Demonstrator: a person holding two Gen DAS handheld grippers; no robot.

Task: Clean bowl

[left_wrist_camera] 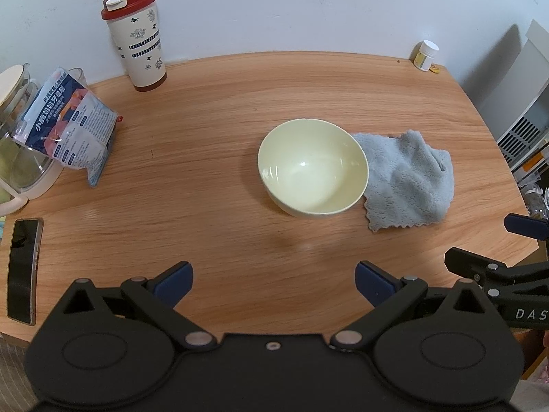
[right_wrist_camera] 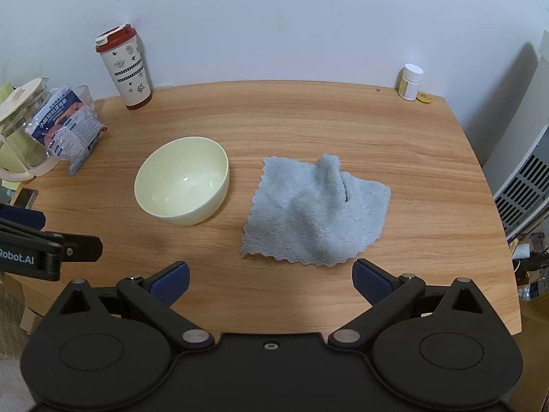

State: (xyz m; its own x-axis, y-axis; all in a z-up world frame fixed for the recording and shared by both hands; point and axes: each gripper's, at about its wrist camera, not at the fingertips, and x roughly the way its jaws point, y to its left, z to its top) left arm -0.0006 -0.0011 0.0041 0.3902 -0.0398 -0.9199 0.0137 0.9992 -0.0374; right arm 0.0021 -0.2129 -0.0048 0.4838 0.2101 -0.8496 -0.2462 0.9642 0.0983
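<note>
At the counter [right_wrist_camera: 308, 116] left edge crowd one kettle [right_wrist_camera: 20, 130], one packet [right_wrist_camera: 68, 127] and one tumbler [right_wrist_camera: 123, 65]. One bowl [right_wrist_camera: 182, 185] sits mid-counter, apparently empty, one cloth [right_wrist_camera: 315, 213] near its right, bare wood around. Left tongs [left_wrist_camera: 272, 283] and right tongs [right_wrist_camera: 271, 279] hover released.

Pale bowl [right_wrist_camera: 182, 181] beside rumpled grey cloth [right_wrist_camera: 317, 211], open right claw [right_wrist_camera: 271, 279] near.

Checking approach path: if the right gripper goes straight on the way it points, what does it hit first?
Probably the grey cloth: it lies on the table dead ahead of the open right gripper, nothing between. The bowl sits off to the left. Depth is uncertain through the fisheye.
</note>
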